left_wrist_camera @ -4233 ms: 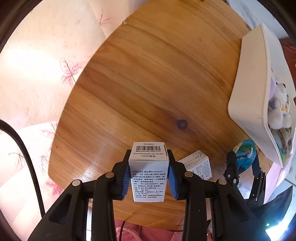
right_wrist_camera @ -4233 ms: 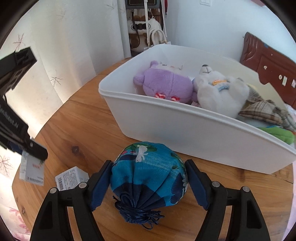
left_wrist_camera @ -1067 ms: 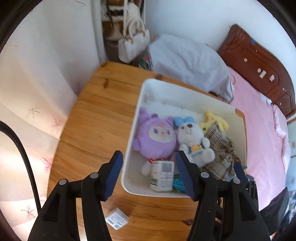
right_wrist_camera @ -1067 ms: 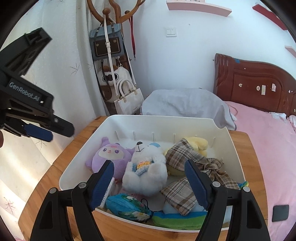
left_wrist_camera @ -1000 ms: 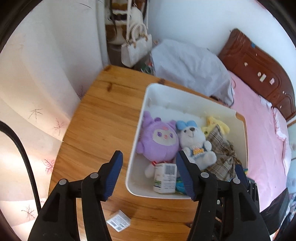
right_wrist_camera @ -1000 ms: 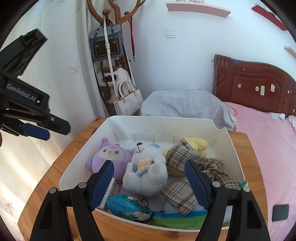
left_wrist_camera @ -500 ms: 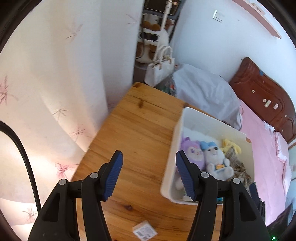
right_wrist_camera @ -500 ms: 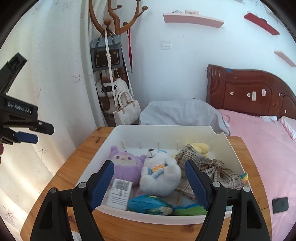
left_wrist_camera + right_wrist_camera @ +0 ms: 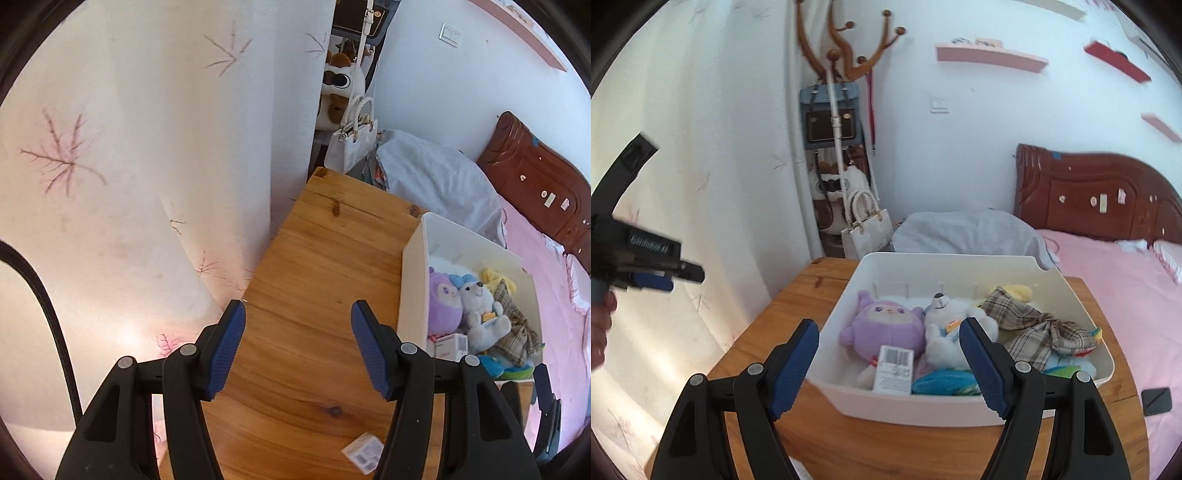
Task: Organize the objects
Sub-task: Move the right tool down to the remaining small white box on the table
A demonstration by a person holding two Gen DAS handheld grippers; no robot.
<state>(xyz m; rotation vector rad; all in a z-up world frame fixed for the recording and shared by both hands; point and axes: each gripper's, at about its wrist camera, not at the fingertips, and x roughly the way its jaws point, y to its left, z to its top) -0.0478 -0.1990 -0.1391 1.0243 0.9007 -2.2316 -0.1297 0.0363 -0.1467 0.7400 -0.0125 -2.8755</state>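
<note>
From the left wrist camera, the left gripper (image 9: 295,347) points steeply down over the wooden table (image 9: 317,266), its blue-padded jaws standing apart with only bare wood between them. Nothing is held. A small white box (image 9: 364,452) with a barcode lies flat on the table just below the right-hand finger, partly cut off by it. To the right sits the white bin (image 9: 413,266), its near wall facing the gripper; inside are a purple plush (image 9: 445,302), a white bear plush (image 9: 480,310), a plaid cloth (image 9: 517,328) and a second white carton (image 9: 448,345) tucked at the near corner. A pale patterned curtain (image 9: 147,166) fills the left side, right beside the table edge. A white handbag (image 9: 351,144) hangs beyond the table's far end, and a bed with a pink sheet (image 9: 535,266) runs along the right.

From the right wrist camera, the right gripper (image 9: 890,363) is tilted gently downward toward the bin (image 9: 960,410), jaws spread wide and empty, framing the bin's near-left part. The barcoded carton (image 9: 894,369) leans against the purple plush (image 9: 882,325), beside a blue patterned pouch (image 9: 942,382) at the front wall. The bear (image 9: 951,325) and plaid cloth (image 9: 1034,328) lie further right. At the left edge the other gripper (image 9: 652,275) is raised above the table, blurred, with the person's hand (image 9: 600,328) on its grip. A coat stand (image 9: 849,55) with bags stands behind the table.
</note>
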